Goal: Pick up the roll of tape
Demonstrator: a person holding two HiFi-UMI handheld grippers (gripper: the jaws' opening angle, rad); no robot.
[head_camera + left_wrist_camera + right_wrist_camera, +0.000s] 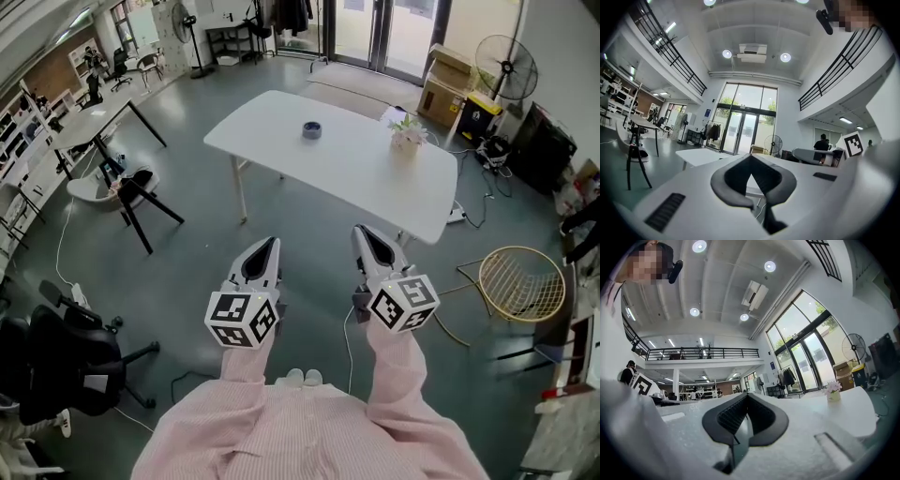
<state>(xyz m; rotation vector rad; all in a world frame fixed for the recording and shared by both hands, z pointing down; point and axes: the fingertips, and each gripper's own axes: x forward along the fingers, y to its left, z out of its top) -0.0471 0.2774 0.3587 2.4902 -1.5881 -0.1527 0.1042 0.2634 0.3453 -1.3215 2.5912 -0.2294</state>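
Observation:
The roll of tape [311,129], small and dark blue-grey, lies flat on the far side of a white table [281,141], well ahead of both grippers. A small pot of pale flowers [408,134] stands on the table to the tape's right, and it also shows in the right gripper view as the flower pot [833,393]. My left gripper [267,246] and right gripper [364,232] are held side by side over the floor, short of the table's near edge. Both are shut and hold nothing. The tape shows in neither gripper view.
A black stool [141,192] stands left of the table and a black office chair [56,361] at lower left. A wire chair [522,281] is at right. Two fans [506,66], cardboard boxes [445,84] and floor cables [473,202] lie beyond the table.

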